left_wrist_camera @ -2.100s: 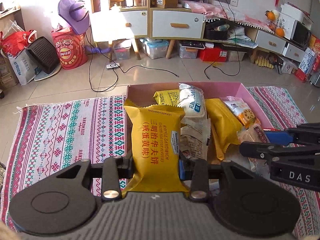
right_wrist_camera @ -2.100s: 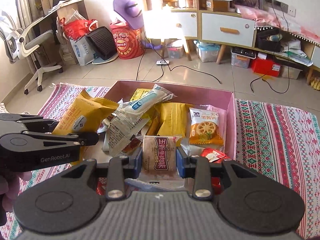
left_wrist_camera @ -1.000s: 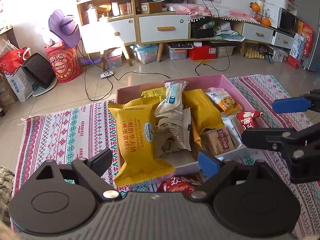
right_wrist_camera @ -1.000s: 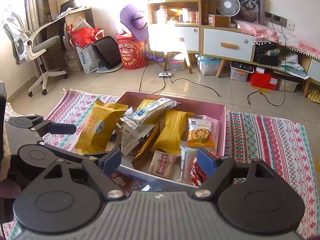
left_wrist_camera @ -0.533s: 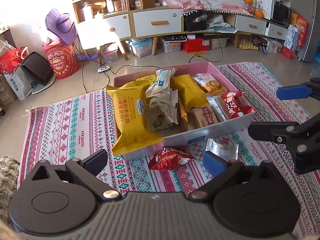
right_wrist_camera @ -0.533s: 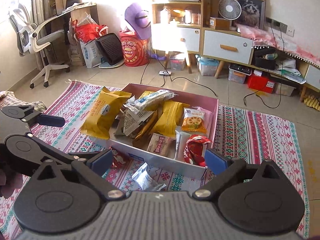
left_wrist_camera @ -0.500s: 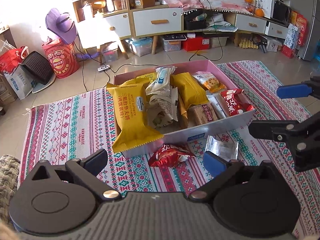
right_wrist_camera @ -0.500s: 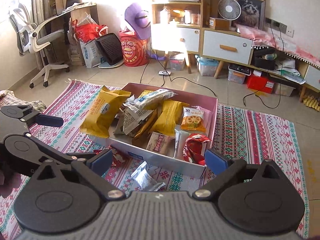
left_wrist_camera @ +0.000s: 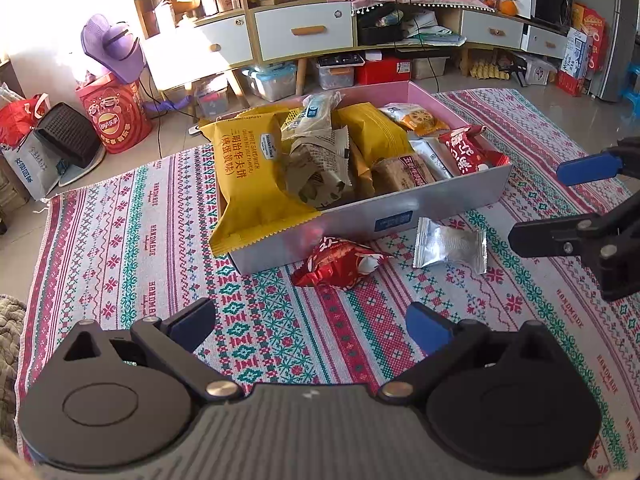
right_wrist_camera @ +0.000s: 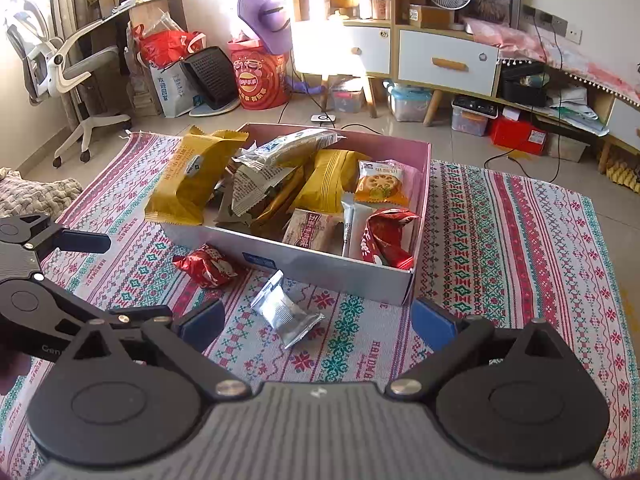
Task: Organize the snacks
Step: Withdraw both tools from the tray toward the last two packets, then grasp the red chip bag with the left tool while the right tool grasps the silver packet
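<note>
- The silver packet [right_wrist_camera: 286, 314] lies flat on the woven rug [right_wrist_camera: 500, 240], low in the centre of the right wrist view, just in front of the box [right_wrist_camera: 328, 270]; its long axis runs slantwise from upper left to lower right.
- It sits just ahead of the right claw [right_wrist_camera: 316, 322], whose jaws stand wide apart with nothing between them, so I judge the right hand the nearer.
- The red packet [left_wrist_camera: 340, 266], crinkled foil and puffy, lies in the middle of the left wrist view, just ahead of the left claw [left_wrist_camera: 310, 322], which is likewise spread and empty.
- The box, grey card outside and pink inside, is heaped with glossy snack bags; a big yellow bag [left_wrist_camera: 250, 184] overhangs its near left wall.
</note>
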### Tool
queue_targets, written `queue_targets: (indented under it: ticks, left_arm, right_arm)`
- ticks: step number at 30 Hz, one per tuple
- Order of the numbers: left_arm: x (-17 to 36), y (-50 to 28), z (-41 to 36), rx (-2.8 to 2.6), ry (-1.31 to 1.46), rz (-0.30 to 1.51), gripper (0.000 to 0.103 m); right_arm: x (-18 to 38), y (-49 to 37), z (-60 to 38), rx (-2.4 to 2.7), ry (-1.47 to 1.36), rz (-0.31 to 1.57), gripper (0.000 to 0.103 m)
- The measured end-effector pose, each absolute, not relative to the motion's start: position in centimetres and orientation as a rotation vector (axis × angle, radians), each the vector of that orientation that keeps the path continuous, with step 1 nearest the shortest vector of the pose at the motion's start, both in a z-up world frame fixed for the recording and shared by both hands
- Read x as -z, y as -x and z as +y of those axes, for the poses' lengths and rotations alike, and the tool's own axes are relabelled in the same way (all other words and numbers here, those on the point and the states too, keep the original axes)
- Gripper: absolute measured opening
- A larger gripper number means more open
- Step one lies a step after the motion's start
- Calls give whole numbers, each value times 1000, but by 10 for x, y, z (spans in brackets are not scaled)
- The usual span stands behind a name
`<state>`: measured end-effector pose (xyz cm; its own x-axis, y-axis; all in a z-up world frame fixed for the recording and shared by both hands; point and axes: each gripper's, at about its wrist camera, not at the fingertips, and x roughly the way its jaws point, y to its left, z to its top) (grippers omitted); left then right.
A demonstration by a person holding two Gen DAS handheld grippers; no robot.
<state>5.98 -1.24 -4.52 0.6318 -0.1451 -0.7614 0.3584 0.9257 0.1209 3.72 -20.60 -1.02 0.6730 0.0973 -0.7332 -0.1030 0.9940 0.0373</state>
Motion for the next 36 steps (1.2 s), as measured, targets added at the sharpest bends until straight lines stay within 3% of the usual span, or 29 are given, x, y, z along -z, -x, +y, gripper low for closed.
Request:
queue_targets:
  ticks: [16, 22, 26, 31, 36]
  left_arm:
    - [65, -94, -18, 317, -147, 800, 101]
    - [73, -99, -27, 326, -149, 823, 79]
    - [73, -97, -27, 337, -153, 831, 59]
    - [68, -96, -25, 341, -162, 849, 53]
    - [64, -96, -19, 329, -153, 881, 47]
  right_arm:
    - [38, -40, -200, -163, 119, 874, 98]
    - [43, -42, -192, -229, 160, 858, 97]
    - [46, -46, -185, -256, 189, 849, 92]
    - [47, -51, -177, -271, 217, 837, 83]
    - [48, -56, -173, -272, 245, 824, 67]
